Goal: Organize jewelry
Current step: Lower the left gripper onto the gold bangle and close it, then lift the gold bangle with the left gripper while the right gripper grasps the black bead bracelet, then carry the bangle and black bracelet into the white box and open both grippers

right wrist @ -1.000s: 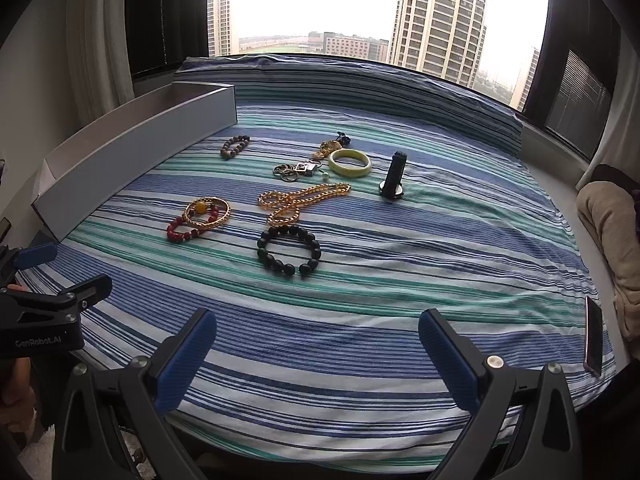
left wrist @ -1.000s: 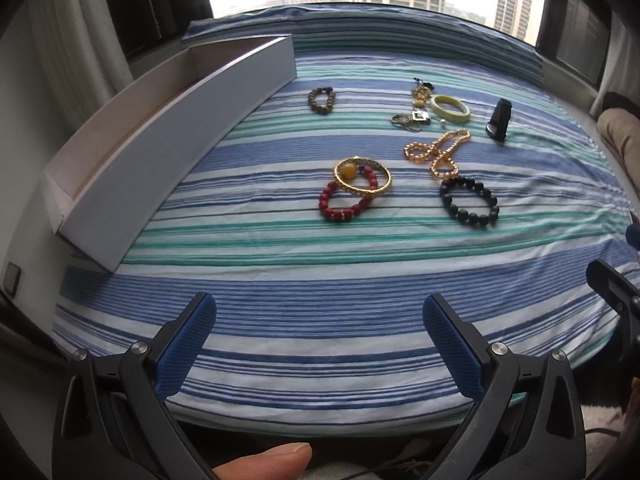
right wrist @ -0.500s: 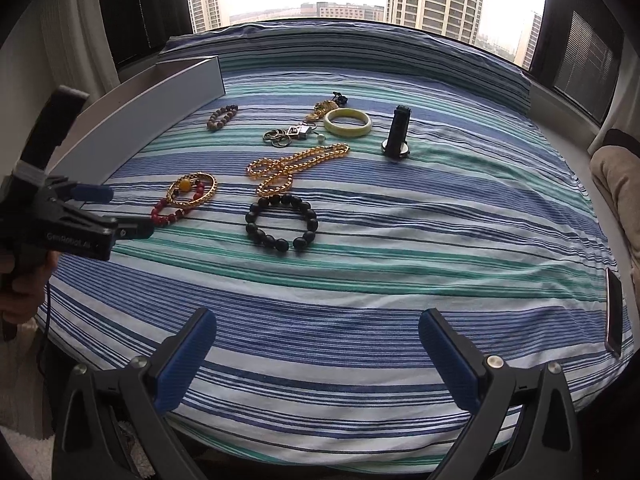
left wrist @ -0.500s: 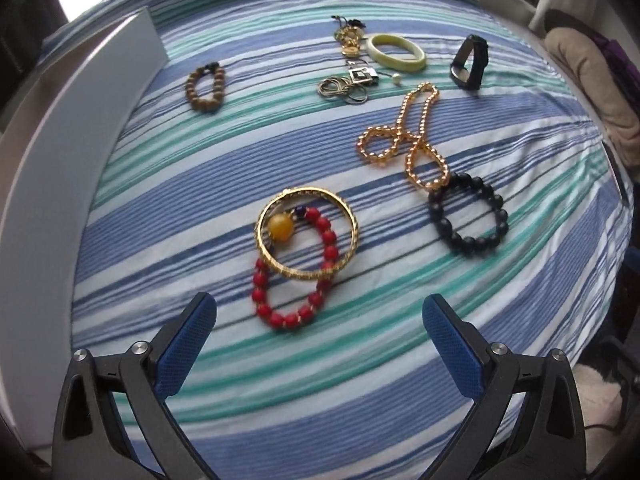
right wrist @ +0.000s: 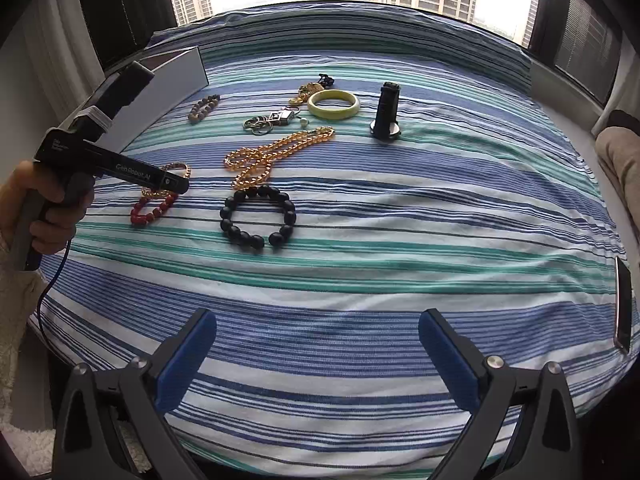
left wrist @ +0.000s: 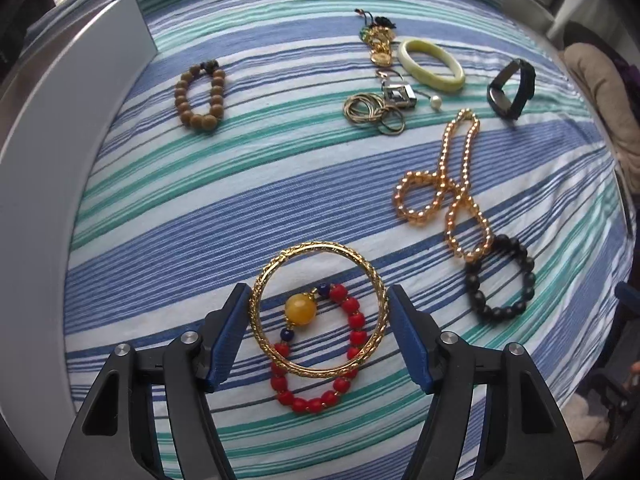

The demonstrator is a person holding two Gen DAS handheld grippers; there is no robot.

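In the left wrist view my left gripper [left wrist: 318, 328] has its blue fingers on either side of a gold bangle [left wrist: 280, 268], close to its rim and narrowed around it. The bangle lies over a red bead bracelet [left wrist: 316, 402] with a yellow bead. A black bead bracelet [left wrist: 480, 312], an amber bead necklace [left wrist: 440, 184], a brown bead bracelet [left wrist: 200, 96], a pale green bangle [left wrist: 432, 64] and thin rings [left wrist: 368, 112] lie on the striped cloth. My right gripper [right wrist: 316, 356] is open and empty near the front edge. The black bead bracelet also shows in the right wrist view [right wrist: 256, 216].
A long white box [left wrist: 60, 128] stands along the left edge of the cloth. A black watch [right wrist: 386, 114] stands upright at the back right. A phone [right wrist: 622, 304] lies at the right edge. The left hand-held gripper [right wrist: 120, 168] hangs over the red bracelet.
My left gripper has moved forward and down over the gold bangle and its fingers have narrowed around it. My right gripper has stayed open and shifted only a little.
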